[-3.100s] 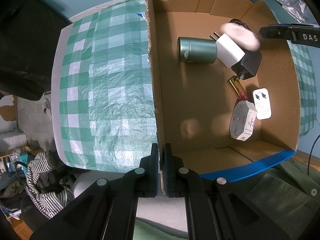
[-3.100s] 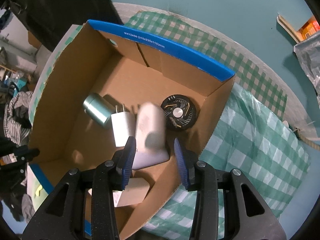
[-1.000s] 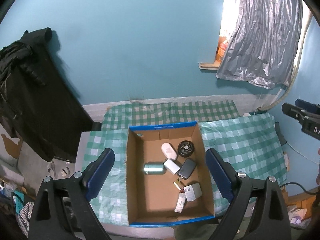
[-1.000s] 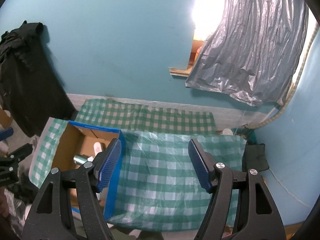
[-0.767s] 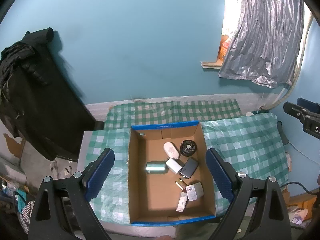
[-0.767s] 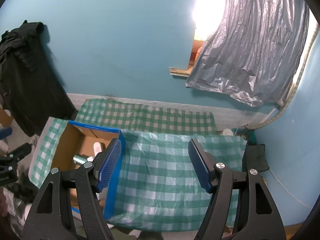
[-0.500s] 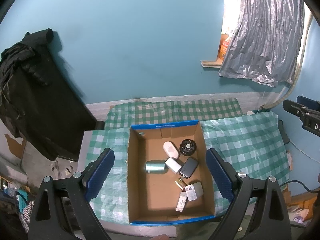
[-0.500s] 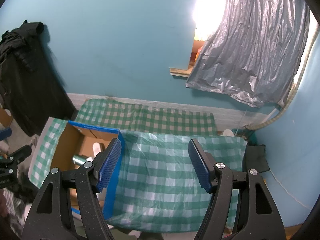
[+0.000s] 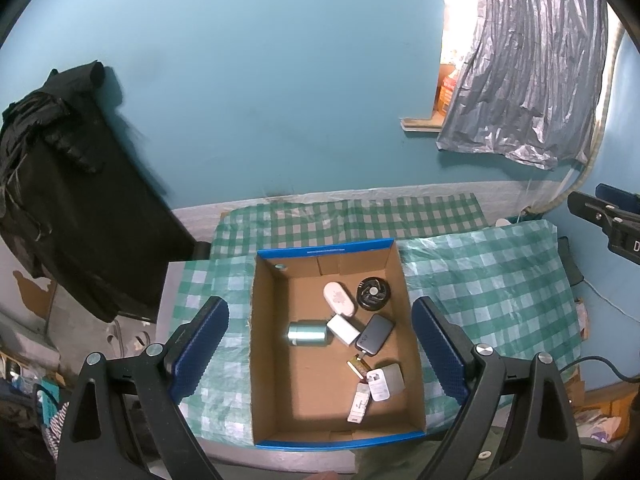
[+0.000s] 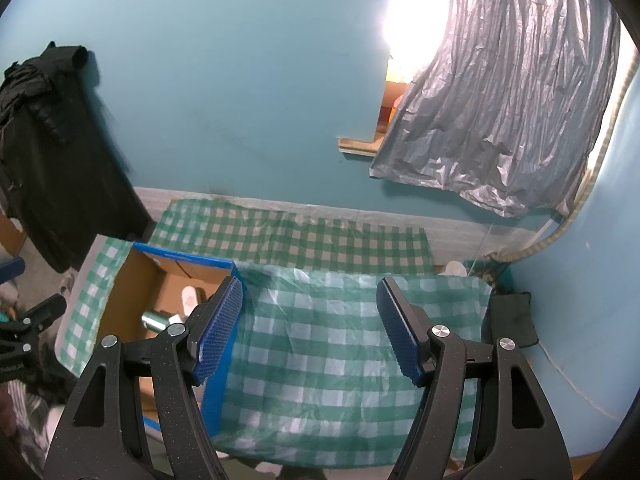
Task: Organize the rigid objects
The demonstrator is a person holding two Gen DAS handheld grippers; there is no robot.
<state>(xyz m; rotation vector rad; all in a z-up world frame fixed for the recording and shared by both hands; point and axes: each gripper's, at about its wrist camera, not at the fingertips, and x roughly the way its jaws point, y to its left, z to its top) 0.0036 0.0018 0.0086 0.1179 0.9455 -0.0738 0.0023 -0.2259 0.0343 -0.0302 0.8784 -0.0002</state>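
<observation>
Left claw (image 9: 320,354): released, jaws spread wide, nothing between them, held high above the box.
Right claw (image 10: 310,326): released and empty, over the bare checked cloth (image 10: 332,360) to the box's right.
Cardboard box (image 9: 264,344): open on the bench, blue rim.
Inside the box: metal cylinder (image 9: 308,333) on its side, touching white charger (image 9: 342,329); dark power bank (image 9: 375,335) just beside; white oval case (image 9: 339,298) and round black fan (image 9: 373,292) toward the far wall; small white pieces (image 9: 380,384) nearer.
</observation>
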